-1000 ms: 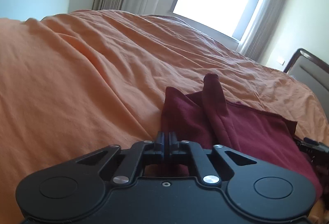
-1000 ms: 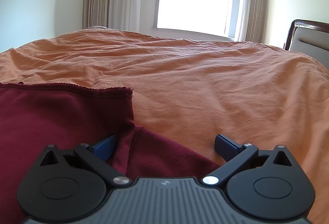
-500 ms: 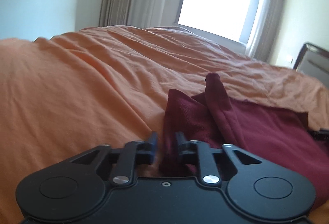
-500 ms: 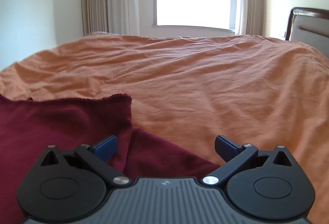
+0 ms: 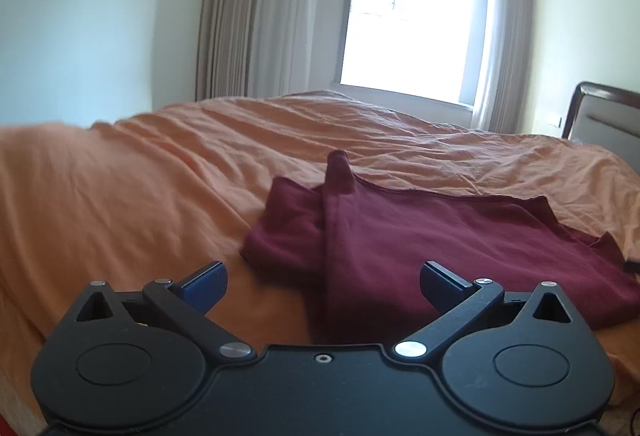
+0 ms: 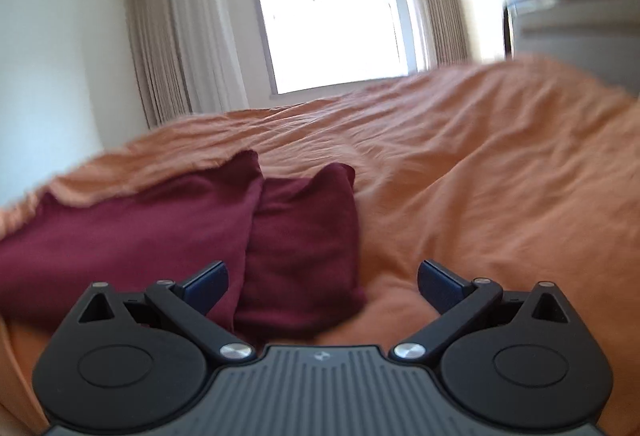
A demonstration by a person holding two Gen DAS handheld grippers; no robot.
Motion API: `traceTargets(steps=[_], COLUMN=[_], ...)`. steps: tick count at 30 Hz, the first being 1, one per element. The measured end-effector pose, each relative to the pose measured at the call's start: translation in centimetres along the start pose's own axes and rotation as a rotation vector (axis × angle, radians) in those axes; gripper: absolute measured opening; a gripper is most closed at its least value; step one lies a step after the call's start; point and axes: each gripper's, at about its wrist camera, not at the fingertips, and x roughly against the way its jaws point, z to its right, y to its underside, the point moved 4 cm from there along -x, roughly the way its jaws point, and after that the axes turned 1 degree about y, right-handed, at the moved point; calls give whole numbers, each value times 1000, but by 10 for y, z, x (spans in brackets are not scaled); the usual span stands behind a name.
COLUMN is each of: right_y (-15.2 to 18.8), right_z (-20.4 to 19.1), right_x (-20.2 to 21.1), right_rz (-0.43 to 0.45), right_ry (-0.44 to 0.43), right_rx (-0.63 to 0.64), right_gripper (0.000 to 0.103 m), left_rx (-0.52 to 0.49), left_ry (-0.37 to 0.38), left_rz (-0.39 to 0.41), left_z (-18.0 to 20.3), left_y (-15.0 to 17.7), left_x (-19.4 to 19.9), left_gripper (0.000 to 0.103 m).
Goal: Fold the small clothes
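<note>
A dark red garment [image 5: 440, 228] lies flat on the orange bed cover [image 5: 120, 196], its left sleeve folded inward in a raised ridge. My left gripper [image 5: 322, 276] hovers just short of its near left corner with the jaws opening wide. The cloth lies beyond and below the pads, and nothing presses on it. In the right wrist view the garment [image 6: 140, 236] fills the left half, with a folded flap [image 6: 304, 236] at its right side. My right gripper [image 6: 322, 276] is open in front of that flap, clear of the cloth.
The wrinkled orange cover [image 6: 500, 176] spreads all around the garment. A dark-framed headboard [image 5: 600, 116] stands at the right. Behind the bed are a bright window [image 5: 408, 28] and grey curtains [image 5: 240, 16].
The left jaws went from shut on the garment's near edge to wide open, letting it go. Both grippers drew back from the cloth. The right view tilted.
</note>
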Motion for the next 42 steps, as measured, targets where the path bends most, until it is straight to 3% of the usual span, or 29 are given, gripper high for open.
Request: traceTargets(steps=[3,9,13,16,23,29,34,37,42], right_y=[4,-3,0,-6,-41,-59,-48,-21,1], right_z=[-6,-12,-17,-21,-71,-130,-177,-198,-196], right_x=[9,14,20,34,20,-12,-29,-40,-34], right_rz=[30,1,5,84,123,106,90,50,139], right_ry=[35,59,83,100,-10,-189,-234,-200,-178], right_rx=[31,31,36,5,101,91,249,390,349], right_gripper=[103,103,103,103,103,103,103,103,103], left_rx=[94,213,232,225,214,225,272,328,439], left_ry=[5,-10,-50,-37,-5,5,19,46,116], left_rz=[-26,-90,-143,-143,-168,-175,-184,-173,-115], left_z=[5,2,3,5,11,11,7,5,5], left_y=[12,24,27,26,27,28,27,26,29], left_x=[4,4,0,-1,-13,-21,-23,-21,-15], left_gripper=[102,102,102,102,102,102,102,102,102])
